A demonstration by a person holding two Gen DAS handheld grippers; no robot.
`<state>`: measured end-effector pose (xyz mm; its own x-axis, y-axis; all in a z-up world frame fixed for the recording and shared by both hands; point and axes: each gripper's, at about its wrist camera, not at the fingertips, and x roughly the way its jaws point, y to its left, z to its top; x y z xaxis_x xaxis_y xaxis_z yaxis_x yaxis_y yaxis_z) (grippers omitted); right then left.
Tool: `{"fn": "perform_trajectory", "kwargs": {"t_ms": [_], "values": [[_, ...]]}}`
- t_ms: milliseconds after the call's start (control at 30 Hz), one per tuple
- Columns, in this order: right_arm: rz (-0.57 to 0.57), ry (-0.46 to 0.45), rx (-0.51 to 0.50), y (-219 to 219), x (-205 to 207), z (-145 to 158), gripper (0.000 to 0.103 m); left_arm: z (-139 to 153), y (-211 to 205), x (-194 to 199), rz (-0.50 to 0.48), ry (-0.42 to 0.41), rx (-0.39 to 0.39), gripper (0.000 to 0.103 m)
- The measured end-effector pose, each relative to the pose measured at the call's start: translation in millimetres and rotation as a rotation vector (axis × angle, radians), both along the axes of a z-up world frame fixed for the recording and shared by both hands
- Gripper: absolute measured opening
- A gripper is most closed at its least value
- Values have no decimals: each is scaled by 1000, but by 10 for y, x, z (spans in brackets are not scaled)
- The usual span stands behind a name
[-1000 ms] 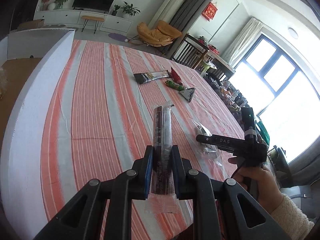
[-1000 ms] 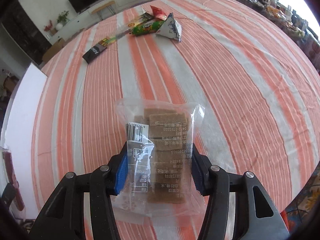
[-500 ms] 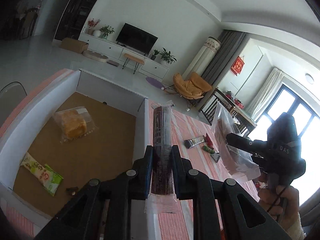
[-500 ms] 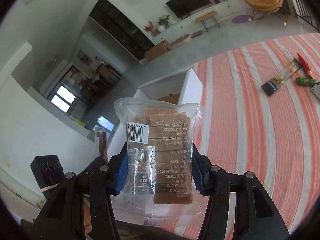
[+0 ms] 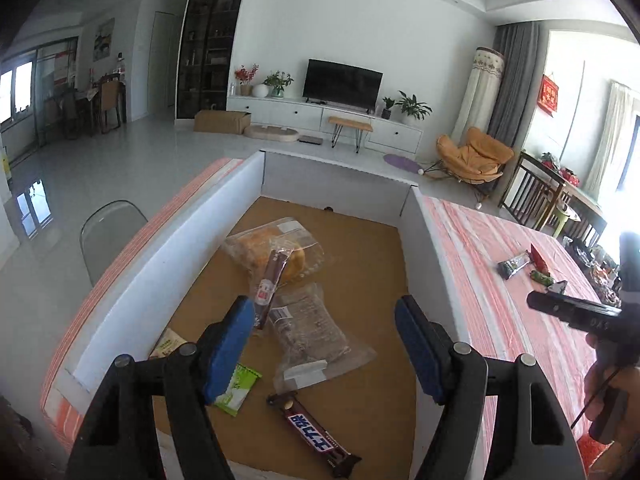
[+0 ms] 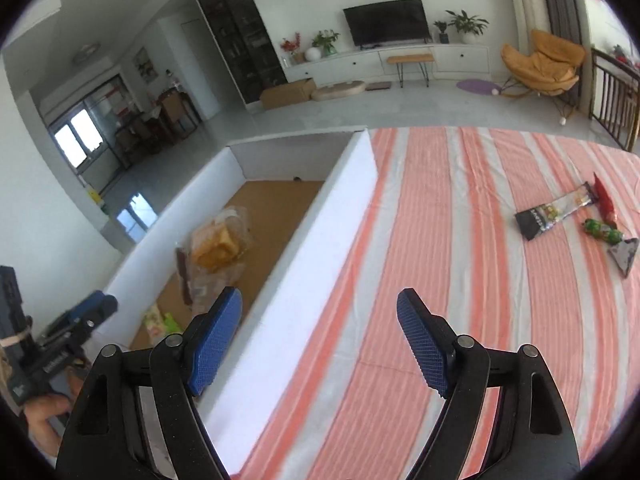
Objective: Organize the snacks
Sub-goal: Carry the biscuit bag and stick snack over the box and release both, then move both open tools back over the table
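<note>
The left gripper [image 5: 324,344] is held above a white-walled box [image 5: 430,248] with a brown floor, and its blue pads [image 5: 230,350] are spread wide with nothing between them. Its jaws have just been opening. The thin dark stick snack [image 5: 270,284] is seen just beyond the left pad, lying tilted across a clear bag of yellow cake [image 5: 276,252] in the far middle of the box; whether the stick touches the pad cannot be told. A clear packet of brown biscuits [image 5: 310,328] lies on the box floor below the gap between the pads, apart from both of them. Nearer, a dark chocolate bar [image 5: 314,432] lies at the near edge of the floor, and a green and white packet [image 5: 236,390] lies partly hidden behind the left pad.

The right gripper [image 6: 320,336] is held over the right wall of the box and the striped tablecloth [image 6: 460,240], and its jaws have also just been opening. They are wide apart and hold nothing. From this view the cake bag [image 6: 218,244] and the stick snack [image 6: 183,276] are seen inside the box, to the left of the left pad.

On the far right of the cloth, well apart from both grippers, a small cluster of snacks [image 6: 576,216] remains: a dark bar, a red packet, a green one and a grey triangular one.
</note>
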<state>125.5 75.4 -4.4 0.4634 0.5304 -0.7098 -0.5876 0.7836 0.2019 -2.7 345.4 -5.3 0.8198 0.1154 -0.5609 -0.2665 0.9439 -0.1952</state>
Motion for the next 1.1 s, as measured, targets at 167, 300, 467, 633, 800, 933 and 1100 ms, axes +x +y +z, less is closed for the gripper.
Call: {"fn": "perform_trajectory", "kwargs": {"t_ms": [167, 300, 467, 633, 800, 933, 1100], "values": [[-250, -18, -287, -1170, 169, -847, 83, -17, -591, 323, -169, 24, 89, 81], [-454, -45, -342, -2029, 254, -970, 83, -89, -1034, 587, -219, 105, 161, 81], [-649, 28, -254, -2558, 446, -888, 83, -71, -1410, 652, -241, 142, 215, 81], [-741, 40, -253, -2661, 480, -952, 84, -63, -1550, 685, -267, 163, 163, 81], [-753, 32, -251, -2664, 577, -1021, 89, 97, -1674, 605, -134, 84, 286, 81], [-763, 29, -248, -2674, 581, -1030, 91, 390, -2020, 520, -189, -54, 283, 88], [-764, 30, -247, -2681, 580, -1028, 92, 446, -2601, 699, -421, -43, 148, 103]]}}
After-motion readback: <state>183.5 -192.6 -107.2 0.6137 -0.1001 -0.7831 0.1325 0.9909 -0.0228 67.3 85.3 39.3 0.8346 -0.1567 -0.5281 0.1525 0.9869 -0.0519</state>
